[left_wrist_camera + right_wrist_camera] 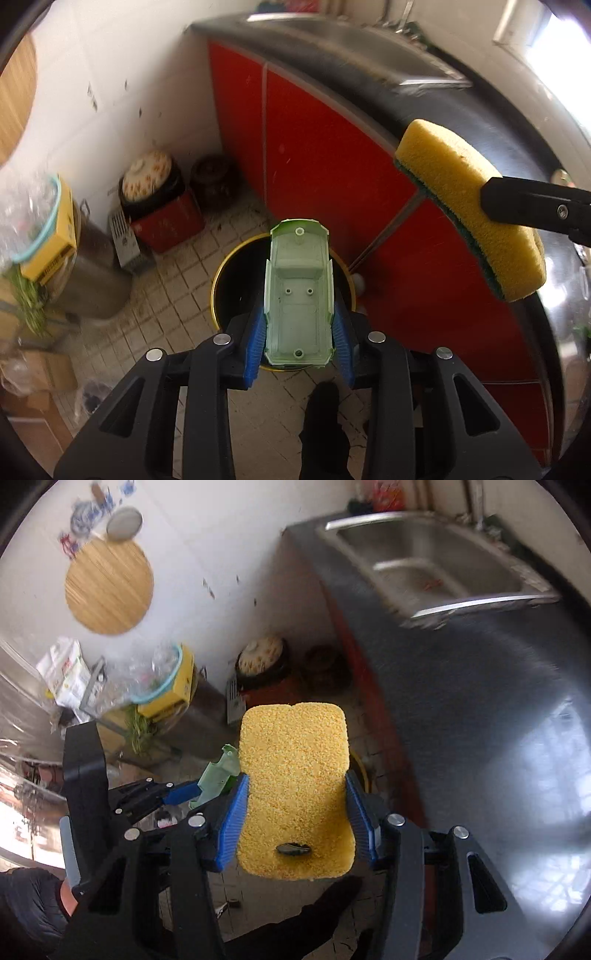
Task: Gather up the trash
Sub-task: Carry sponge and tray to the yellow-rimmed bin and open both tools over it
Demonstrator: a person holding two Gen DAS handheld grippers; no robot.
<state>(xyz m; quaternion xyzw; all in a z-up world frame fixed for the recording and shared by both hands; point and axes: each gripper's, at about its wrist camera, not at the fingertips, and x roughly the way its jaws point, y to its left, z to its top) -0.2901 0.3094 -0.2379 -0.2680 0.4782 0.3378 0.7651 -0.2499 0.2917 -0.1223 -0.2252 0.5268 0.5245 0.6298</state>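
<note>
My left gripper (300,334) is shut on a pale green plastic toy car shell (298,291), its hollow underside facing the camera. The shell hangs right above a round black bin with a yellow rim (236,258) on the tiled floor. My right gripper (295,810) is shut on a yellow sponge (293,786) with a green scouring side; its blue pads press the sponge's two edges. In the left wrist view the sponge (469,199) hangs to the upper right, over the counter's edge. In the right wrist view the green shell (218,771) and the left gripper (184,792) show left of the sponge.
Red cabinet doors (332,166) under a dark counter with a steel sink (436,565) stand close on the right. In the corner sit a patterned lidded pot (147,177) on a red box, a dark jar (212,179), and a yellow box (59,236) among clutter at the left. A dark shoe (323,413) is below.
</note>
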